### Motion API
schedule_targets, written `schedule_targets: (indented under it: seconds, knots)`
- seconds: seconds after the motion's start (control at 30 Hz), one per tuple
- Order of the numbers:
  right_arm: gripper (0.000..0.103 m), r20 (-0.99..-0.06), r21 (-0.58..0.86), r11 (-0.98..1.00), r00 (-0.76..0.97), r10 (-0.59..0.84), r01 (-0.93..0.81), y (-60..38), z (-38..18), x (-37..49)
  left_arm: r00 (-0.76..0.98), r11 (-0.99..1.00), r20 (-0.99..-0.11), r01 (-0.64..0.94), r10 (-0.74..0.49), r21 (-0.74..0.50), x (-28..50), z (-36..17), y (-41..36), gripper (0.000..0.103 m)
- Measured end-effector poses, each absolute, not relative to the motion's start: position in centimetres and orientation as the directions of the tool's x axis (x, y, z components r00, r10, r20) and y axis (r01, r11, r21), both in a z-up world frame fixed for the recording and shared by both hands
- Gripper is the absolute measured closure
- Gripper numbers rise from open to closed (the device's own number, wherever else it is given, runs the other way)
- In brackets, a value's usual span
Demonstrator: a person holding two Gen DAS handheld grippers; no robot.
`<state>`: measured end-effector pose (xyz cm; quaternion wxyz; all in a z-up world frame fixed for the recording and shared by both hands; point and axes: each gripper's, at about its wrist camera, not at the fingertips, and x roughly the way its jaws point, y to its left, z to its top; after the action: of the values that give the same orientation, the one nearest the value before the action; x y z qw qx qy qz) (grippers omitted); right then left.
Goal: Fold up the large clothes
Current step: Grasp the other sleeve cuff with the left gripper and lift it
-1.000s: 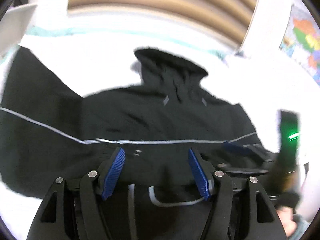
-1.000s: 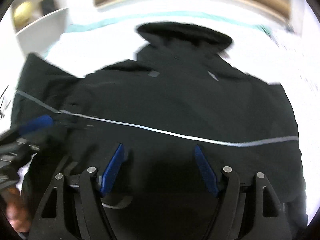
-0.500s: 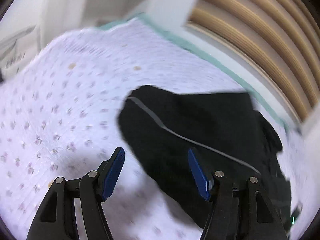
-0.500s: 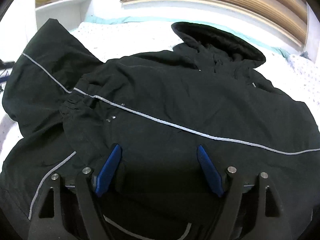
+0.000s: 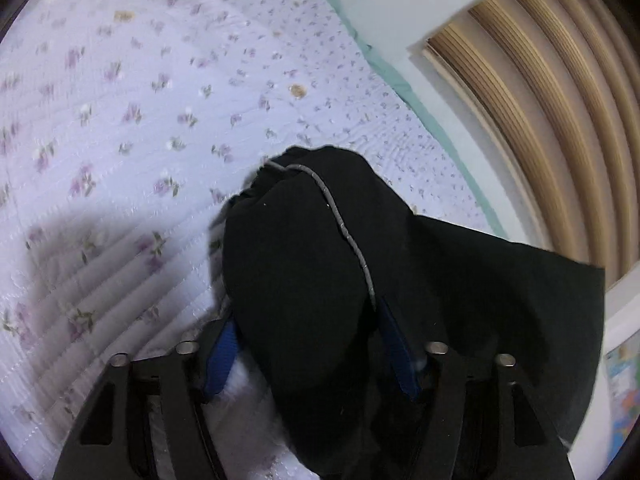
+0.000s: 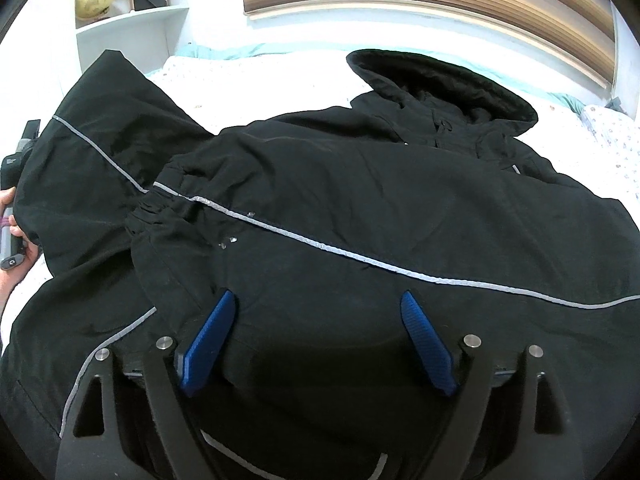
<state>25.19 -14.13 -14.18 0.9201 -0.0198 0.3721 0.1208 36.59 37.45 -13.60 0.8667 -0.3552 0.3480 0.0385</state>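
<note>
A large black hooded jacket (image 6: 360,184) with thin grey reflective piping lies spread on the bed, hood at the far side. One sleeve is folded across the body, its gathered cuff (image 6: 164,208) near the middle left. In the left wrist view the other sleeve (image 5: 304,264) runs between the fingers of my left gripper (image 5: 308,344), whose blue pads stand wide apart on either side of it. My right gripper (image 6: 316,336) is open and hovers over the jacket's lower body, holding nothing.
A quilted white bedspread with small purple flowers (image 5: 120,120) lies under the jacket. A wooden slatted headboard (image 6: 440,4) runs along the far side. A white shelf (image 6: 128,24) with a globe stands at the back left. A hand on the other gripper's handle (image 6: 12,216) shows at the left edge.
My left gripper swung left from the jacket's body to the outstretched sleeve and moved in until the sleeve lies between its open fingers. My right gripper stayed over the lower body.
</note>
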Motion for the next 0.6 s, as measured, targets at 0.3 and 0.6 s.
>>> schedule_targets:
  seconds: [0.3, 0.6]
  knots:
    - [0.015, -0.688, 0.054, 0.97, 0.695, 0.208, -0.237, -14.1, -14.2, 25.1, 0.683, 0.744, -0.637, -0.62, 0.358, -0.248, 30.9, -7.6, 39.0, 0.082]
    - [0.015, -0.687, 0.055, 0.97, 0.696, 0.208, -0.236, -14.1, -14.3, 25.2, 0.61, 0.768, -0.707, -0.624, 0.359, -0.148, 31.0, -9.1, 39.2, 0.082]
